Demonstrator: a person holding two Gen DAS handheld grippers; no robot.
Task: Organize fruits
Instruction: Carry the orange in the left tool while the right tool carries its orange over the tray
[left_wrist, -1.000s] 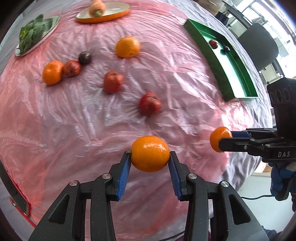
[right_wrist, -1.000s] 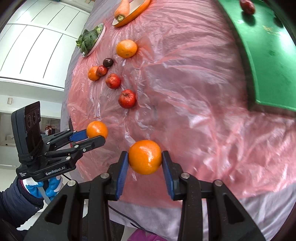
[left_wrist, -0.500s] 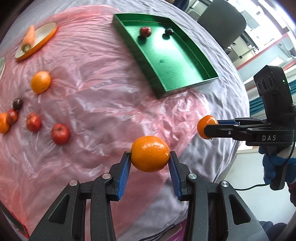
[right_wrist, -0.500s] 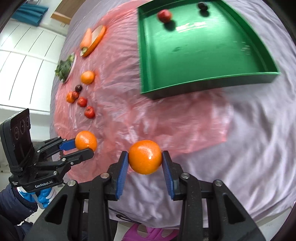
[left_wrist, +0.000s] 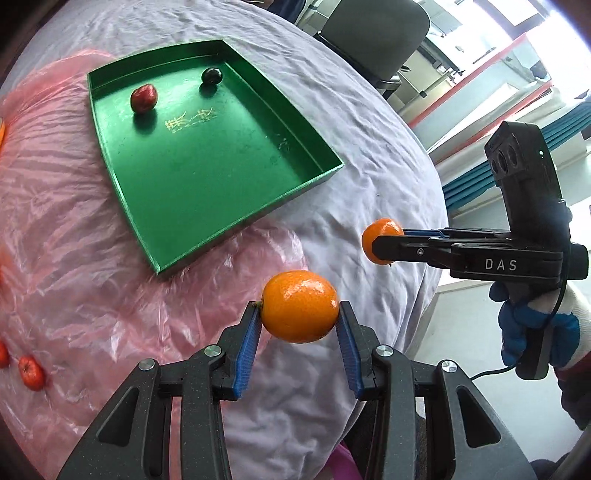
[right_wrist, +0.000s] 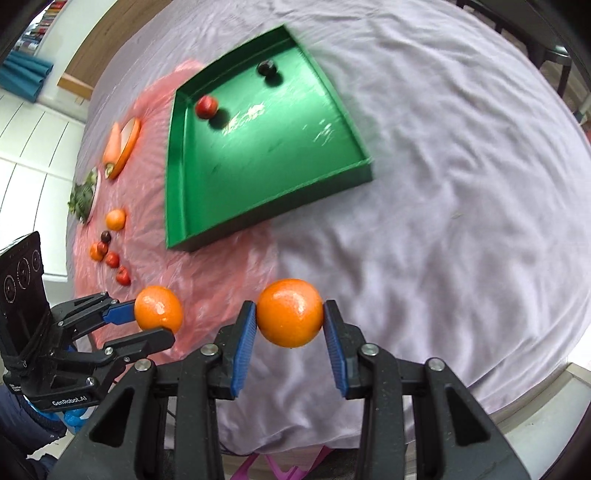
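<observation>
Between the blue pads of my left gripper (left_wrist: 300, 325) sits one orange (left_wrist: 300, 305), pinched across its middle and hanging clear of the table. My right gripper (right_wrist: 290, 330) has a second orange (right_wrist: 289, 312) clamped the same way, jaws only as wide as the fruit. From each wrist view I can see the other gripper alongside, both fruits in the air, short of the near corner of the green tray (left_wrist: 240, 221).

That tray is my reference. Inside it, toward its far wall, lie a red fruit (left_wrist: 144, 98) and a small dark fruit (left_wrist: 211, 75), apart from each other; the near half of its floor is bare. To the tray's left, on the pink plastic sheet (left_wrist: 55, 221), the unsorted fruit waits: another orange (right_wrist: 115, 219), a dark one and several red ones in a loose cluster (right_wrist: 110, 254). Further along that side are a carrot on a plate (right_wrist: 112, 146) and a plate of greens (right_wrist: 84, 194), which I judge are no part of this job.

The step, as I read it, is carrying both oranges over the near wall and setting them down. My worries: round fruit let go from too high will roll and knock the two already there, or bounce out over the low wall. With both grippers heading for the same corner, they could bump each other. Clipping the rim on the way in could shove the tray across the grey cloth (left_wrist: 369, 166).
</observation>
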